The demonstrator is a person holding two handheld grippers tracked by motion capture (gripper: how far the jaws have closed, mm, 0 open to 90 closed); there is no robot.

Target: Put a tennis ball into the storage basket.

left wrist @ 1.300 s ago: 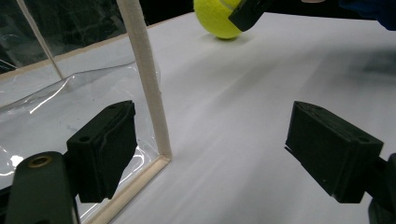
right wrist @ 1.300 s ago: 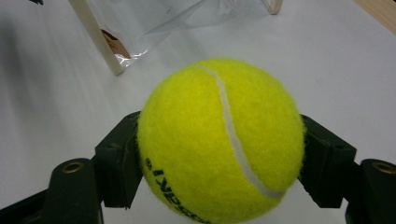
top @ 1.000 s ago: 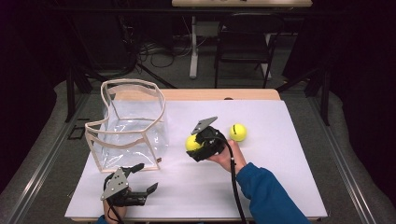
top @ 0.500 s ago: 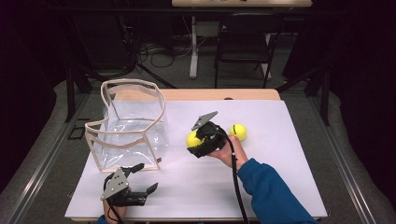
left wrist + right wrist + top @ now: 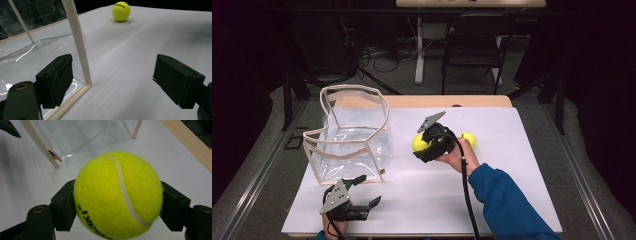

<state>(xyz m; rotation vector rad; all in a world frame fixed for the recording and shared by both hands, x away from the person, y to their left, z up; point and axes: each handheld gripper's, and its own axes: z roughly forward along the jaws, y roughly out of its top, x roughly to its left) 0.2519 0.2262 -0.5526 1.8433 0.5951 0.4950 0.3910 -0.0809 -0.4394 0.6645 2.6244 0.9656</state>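
Observation:
My right gripper is shut on a yellow tennis ball and holds it just above the white table top, right of the bag. In the right gripper view the ball sits squeezed between both black jaws of that gripper. A second tennis ball rests on the table just behind the hand; the left gripper view shows a ball lying far off. My left gripper lies open near the front left edge, by the corner of a clear bag with beige trim. Its jaws hold nothing.
The bag's beige corner post stands just before the left jaw. The bag lies beyond the held ball. A white sheet covers the table, with a wooden strip at the back. A chair stands behind it.
My right gripper has lifted the tennis ball a little higher off the table. The left gripper has stayed where it was.

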